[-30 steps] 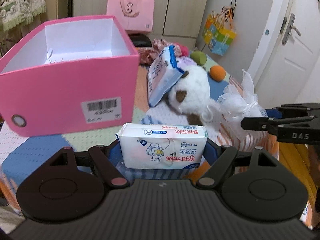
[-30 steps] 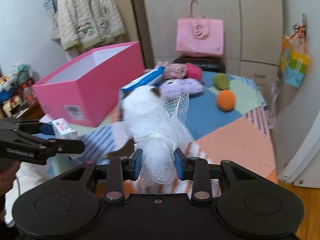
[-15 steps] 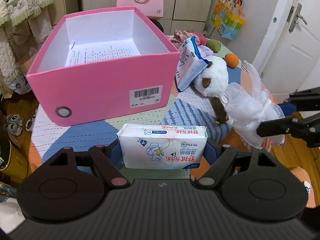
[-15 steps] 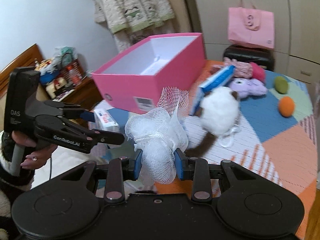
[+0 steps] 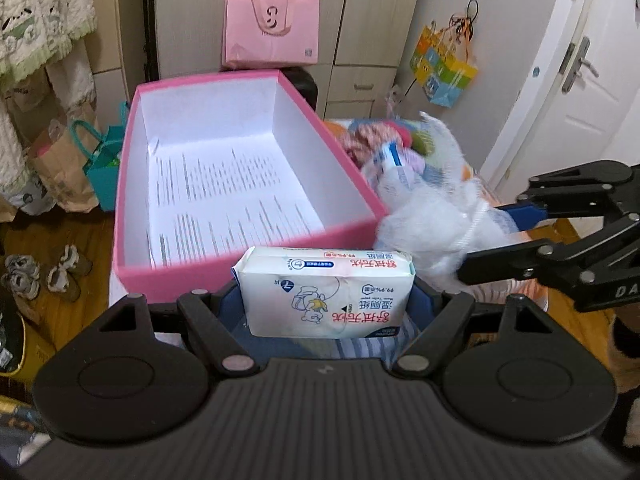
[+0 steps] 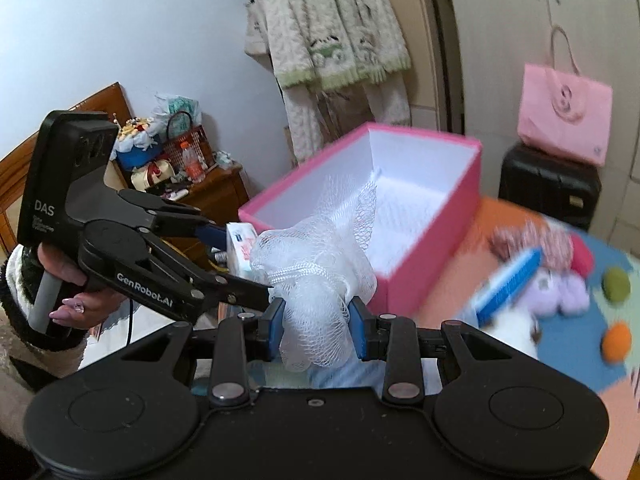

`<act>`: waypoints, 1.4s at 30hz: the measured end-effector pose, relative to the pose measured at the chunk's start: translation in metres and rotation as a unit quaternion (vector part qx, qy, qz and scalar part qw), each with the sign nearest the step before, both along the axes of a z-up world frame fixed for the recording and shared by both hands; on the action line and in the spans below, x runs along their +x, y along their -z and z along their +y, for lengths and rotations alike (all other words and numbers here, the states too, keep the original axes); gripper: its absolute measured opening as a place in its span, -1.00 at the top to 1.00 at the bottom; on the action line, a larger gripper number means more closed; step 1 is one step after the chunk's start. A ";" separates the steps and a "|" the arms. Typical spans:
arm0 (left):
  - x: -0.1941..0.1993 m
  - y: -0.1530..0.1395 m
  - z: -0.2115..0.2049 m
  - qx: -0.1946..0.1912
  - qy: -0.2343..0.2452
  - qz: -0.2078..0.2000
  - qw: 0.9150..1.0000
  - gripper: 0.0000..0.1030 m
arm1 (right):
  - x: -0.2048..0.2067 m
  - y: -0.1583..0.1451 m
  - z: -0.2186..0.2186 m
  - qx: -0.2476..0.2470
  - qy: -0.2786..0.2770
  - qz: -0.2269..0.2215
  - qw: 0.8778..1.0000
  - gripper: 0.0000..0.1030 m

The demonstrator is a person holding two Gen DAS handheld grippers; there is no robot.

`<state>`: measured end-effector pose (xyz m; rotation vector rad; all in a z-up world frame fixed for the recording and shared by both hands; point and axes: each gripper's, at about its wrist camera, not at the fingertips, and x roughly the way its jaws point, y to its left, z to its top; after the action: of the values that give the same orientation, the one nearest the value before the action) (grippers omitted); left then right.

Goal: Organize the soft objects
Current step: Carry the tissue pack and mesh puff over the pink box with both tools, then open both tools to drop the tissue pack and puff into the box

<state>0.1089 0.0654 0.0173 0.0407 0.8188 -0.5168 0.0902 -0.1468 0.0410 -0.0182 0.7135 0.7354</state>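
While pink box [image 5: 344, 236] holds prob. printed sheet [image 5: 228, 200] | L claw [image 5: 326, 308] grips wipes pack [image 5: 326, 292] | R claw [image 6: 318, 330] grips mesh pouf [image 6: 316, 280]

We face pale wardrobe doors [image 5: 372, 8], a pink paper bag [image 5: 272, 28] resting on a black suitcase [image 6: 550, 186]. To our right stands a white door [image 5: 580, 92] with a lever handle, a colourful gift bag [image 5: 446, 68] hanging beside it. Fleecy garments [image 6: 332, 32] hang at the left (against a plain white wall [image 6: 120, 28]), above a wooden floor [image 5: 52, 236] with small shoes [image 5: 40, 272].
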 end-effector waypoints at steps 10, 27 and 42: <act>0.083 -0.006 0.013 -0.013 -0.029 0.004 0.999 -0.53 | 0.077 -0.008 0.031 -0.022 0.011 -0.048 0.999 0.25; 0.203 0.057 -0.002 0.052 -0.074 0.107 0.990 -0.52 | 0.182 0.046 0.051 -0.099 -0.001 -0.004 0.995 0.25; 0.190 0.047 -0.003 0.052 -0.063 0.117 0.990 -0.67 | 0.168 0.030 0.042 -0.097 -0.015 -0.031 0.995 -0.04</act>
<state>0.2986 0.0623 -0.0296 0.0247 1.0711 -0.3635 0.2586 -0.1045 0.0109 -0.2285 0.7241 0.6882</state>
